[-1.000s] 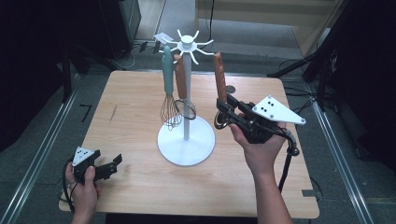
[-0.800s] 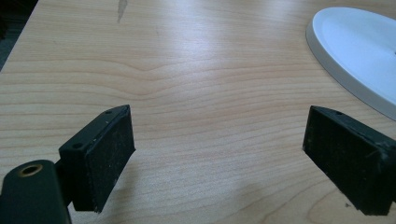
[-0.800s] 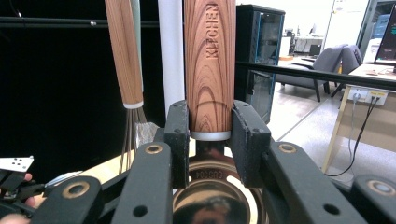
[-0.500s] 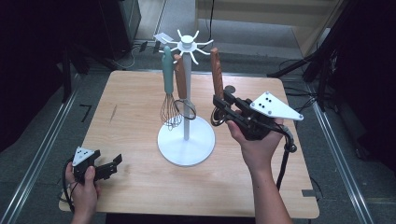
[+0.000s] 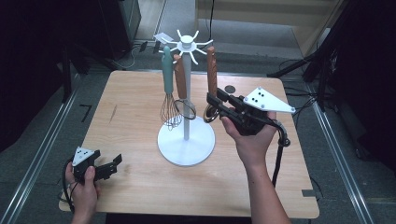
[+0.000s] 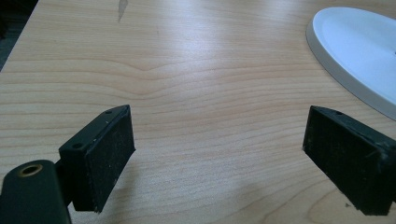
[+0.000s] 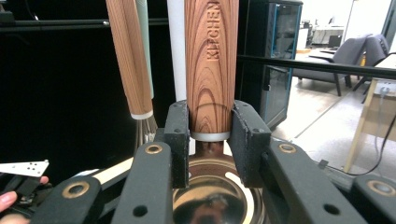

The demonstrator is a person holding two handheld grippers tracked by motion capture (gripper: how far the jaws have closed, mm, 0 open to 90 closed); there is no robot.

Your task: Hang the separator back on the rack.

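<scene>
A white utensil stand [image 5: 186,140] rises mid-table with hook arms at its top. A teal-handled whisk [image 5: 167,74] and a wooden-handled utensil [image 5: 180,79] hang from it. My right gripper [image 5: 214,103] is shut on the lower end of a second wooden-handled utensil [image 5: 211,70], held upright right of the pole, handle top near a hook arm. In the right gripper view my gripper [image 7: 211,135] clamps that handle [image 7: 211,60], its shiny metal head [image 7: 215,196] below. My left gripper [image 5: 114,164] rests low at the front-left table corner, open and holding nothing [image 6: 217,149].
A small dark round object [image 5: 229,88] lies on the wooden table [image 5: 130,116] behind my right gripper. The stand's white base [image 6: 359,51] sits ahead-right of the left gripper. Dark equipment, cables and a metal rail surround the table.
My right gripper has carried the wooden-handled utensil slightly left, closer to the stand's pole and hooks. The left gripper has stayed still.
</scene>
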